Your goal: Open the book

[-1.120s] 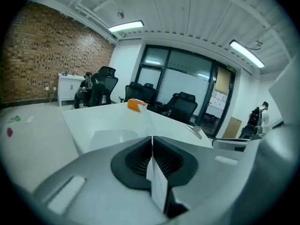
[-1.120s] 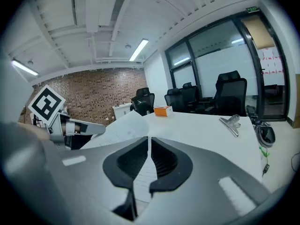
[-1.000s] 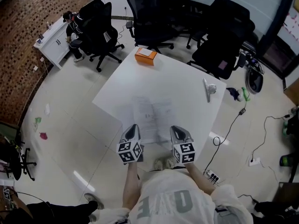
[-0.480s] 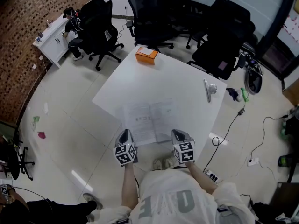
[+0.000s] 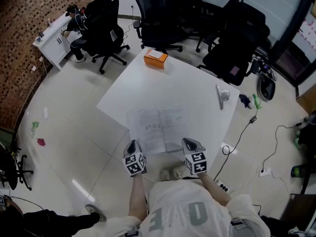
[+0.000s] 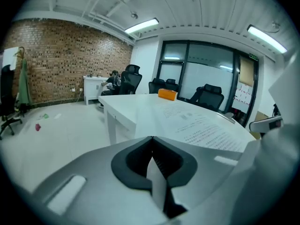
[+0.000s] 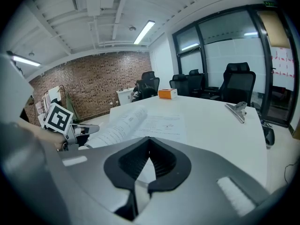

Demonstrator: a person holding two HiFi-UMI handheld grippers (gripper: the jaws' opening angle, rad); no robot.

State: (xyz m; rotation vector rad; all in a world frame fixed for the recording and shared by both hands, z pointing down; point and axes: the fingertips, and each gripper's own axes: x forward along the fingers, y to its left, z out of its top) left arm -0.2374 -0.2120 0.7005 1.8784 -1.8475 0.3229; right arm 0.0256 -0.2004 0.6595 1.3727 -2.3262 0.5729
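The book (image 5: pixel 157 126) lies open on the white table (image 5: pixel 187 88), near the front edge, its printed pages facing up. My left gripper (image 5: pixel 132 145) is at the book's near left corner, its jaws shut with a thin white page edge pinched between them (image 6: pixel 151 140). At the near right corner my right gripper (image 5: pixel 190 143) is also shut, and a white sliver of page shows between its jaws (image 7: pixel 149 139). In the right gripper view the left-hand pages (image 7: pixel 119 123) bulge upward toward the left gripper (image 7: pixel 86 128).
An orange box (image 5: pixel 154 59) sits at the table's far edge and a metal clip (image 5: pixel 220 95) near its right edge. Black office chairs (image 5: pixel 163 14) ring the far side. A person sits at a white desk (image 5: pixel 49 38) at the far left. Cables trail on the floor at the right.
My left gripper has come down and to the left with the page, and the book now lies spread open. The right gripper sank slightly and then held still.
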